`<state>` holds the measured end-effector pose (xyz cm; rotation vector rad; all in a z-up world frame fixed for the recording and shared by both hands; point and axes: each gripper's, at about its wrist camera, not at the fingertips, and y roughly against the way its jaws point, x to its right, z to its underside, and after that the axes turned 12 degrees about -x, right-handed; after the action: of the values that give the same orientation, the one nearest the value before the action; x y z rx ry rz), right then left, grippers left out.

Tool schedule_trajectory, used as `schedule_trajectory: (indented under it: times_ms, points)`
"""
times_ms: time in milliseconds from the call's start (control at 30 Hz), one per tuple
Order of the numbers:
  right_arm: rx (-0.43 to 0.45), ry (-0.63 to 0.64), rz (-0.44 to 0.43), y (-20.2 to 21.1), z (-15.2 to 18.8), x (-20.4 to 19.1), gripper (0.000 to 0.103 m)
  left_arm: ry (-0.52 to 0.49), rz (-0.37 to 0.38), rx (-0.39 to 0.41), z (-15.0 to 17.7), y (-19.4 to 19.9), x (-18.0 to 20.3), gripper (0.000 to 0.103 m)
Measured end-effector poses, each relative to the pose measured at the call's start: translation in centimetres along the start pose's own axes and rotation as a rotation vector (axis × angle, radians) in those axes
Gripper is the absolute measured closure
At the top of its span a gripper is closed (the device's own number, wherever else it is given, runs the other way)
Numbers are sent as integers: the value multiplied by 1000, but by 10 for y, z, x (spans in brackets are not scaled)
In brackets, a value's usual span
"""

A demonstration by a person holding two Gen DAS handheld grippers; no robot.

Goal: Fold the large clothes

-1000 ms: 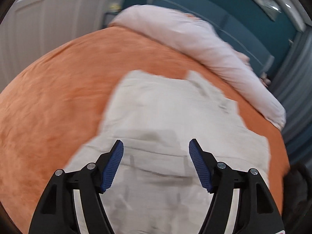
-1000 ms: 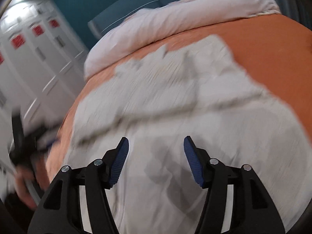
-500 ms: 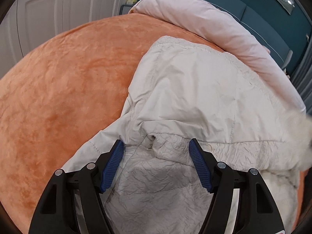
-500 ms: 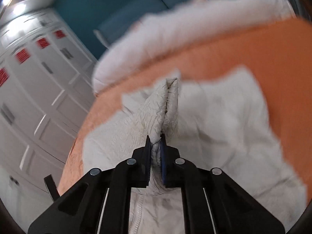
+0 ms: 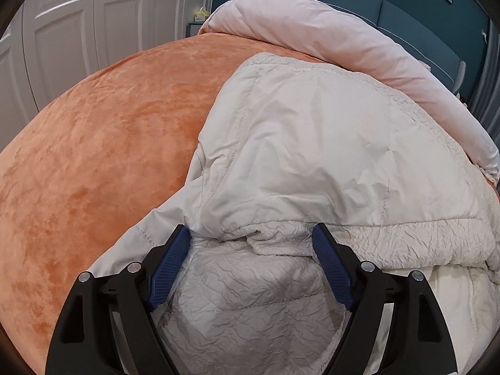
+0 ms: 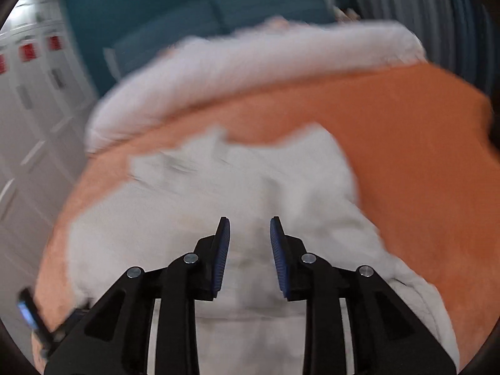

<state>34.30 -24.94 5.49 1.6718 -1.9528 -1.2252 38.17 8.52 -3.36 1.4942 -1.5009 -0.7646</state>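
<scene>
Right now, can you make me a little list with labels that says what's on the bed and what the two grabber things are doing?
bed cover: orange blanket, fuzzy looking
clothes: white puffy jacket lying on the blanket
behind the jacket: rolled pale pink duvet
wall: dark teal, with white cupboard doors beside it
left gripper: jaws opening, wide apart over a crinkled fold of the jacket, not pinching it
right gripper: jaws opening, nothing pinched, jacket below; picture blurry

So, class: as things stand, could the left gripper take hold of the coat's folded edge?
Probably yes. The left gripper, its jaws opening, sits right at the coat with the bunched fold between its fingers, nothing in the way.
</scene>
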Motion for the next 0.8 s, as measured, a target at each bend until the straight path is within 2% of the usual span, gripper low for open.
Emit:
schedule_trajectory:
  times_ms: [67, 133, 200, 267, 333, 400, 433, 467, 500, 600, 700, 733, 800]
  points:
    - [-19, 126, -56, -1, -4, -46, 76, -1, -2, 2, 0, -1, 1, 24]
    - [-113, 307, -157, -24, -4, -111, 77, -1, -2, 3, 1, -1, 1, 24]
    - [-172, 419, -192, -47, 3, -155, 78, -2, -3, 3, 1, -1, 1, 24]
    - [-243, 514, -165, -78, 14, -188, 78, 0, -8, 6, 1, -1, 2, 24]
    - [-282, 566, -103, -104, 24, -195, 79, -3, -12, 8, 2, -1, 2, 24]
    - [-268, 573, -88, -110, 23, -176, 80, -1, -8, 10, 2, -2, 0, 23]
    - [-251, 555, -96, -103, 24, -152, 82, -2, -7, 12, 2, -3, 0, 23]
    - [-252, 537, -110, -103, 20, -141, 88, -3, -3, 14, 2, -3, -1, 23]
    - [-269, 481, -135, -100, 12, -111, 100, -4, -1, 15, 2, -3, -1, 22]
    - [-253, 320, -60, -89, -5, -37, 100, -4, -2, 18, 2, -3, -2, 22]
    - [-294, 121, -108, -79, -8, 49, 103, -9, -7, 17, 2, -3, 0, 21]
    - [-296, 105, -61, -74, -8, 59, 103, -10, -10, 16, 2, -3, 0, 21]
    - [-284, 127, 76, -60, -6, 56, 97, -9, -13, 14, 2, -4, 0, 21]
